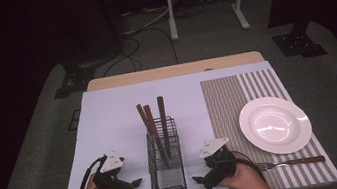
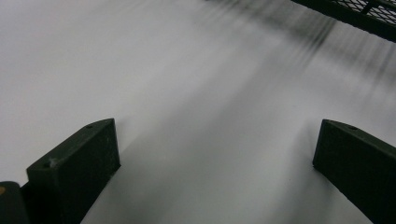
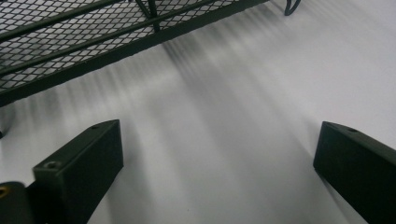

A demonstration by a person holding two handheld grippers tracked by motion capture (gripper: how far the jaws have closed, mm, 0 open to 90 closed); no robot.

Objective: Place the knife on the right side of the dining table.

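Note:
A black wire-mesh caddy (image 1: pixel 165 163) stands at the table's front middle with three brown-handled utensils (image 1: pixel 153 122) upright in its far compartment. My left gripper (image 1: pixel 136 182) rests on the white mat to the caddy's left, jaws pointing at it, open and empty (image 2: pixel 215 158). My right gripper (image 1: pixel 197 179) rests to the caddy's right, jaws pointing at it, also open and empty (image 3: pixel 217 161). The caddy's mesh base (image 3: pixel 70 32) fills the top left of the right gripper view, and its corner (image 2: pixel 364 14) shows at the top right of the left gripper view.
A white plate (image 1: pixel 274 124) sits on a striped placemat (image 1: pixel 238 99) at the right. A fork with a brown handle (image 1: pixel 293 162) lies on the placemat near the front edge, just behind my right hand. The white mat (image 1: pixel 109 118) covers the left part of the table.

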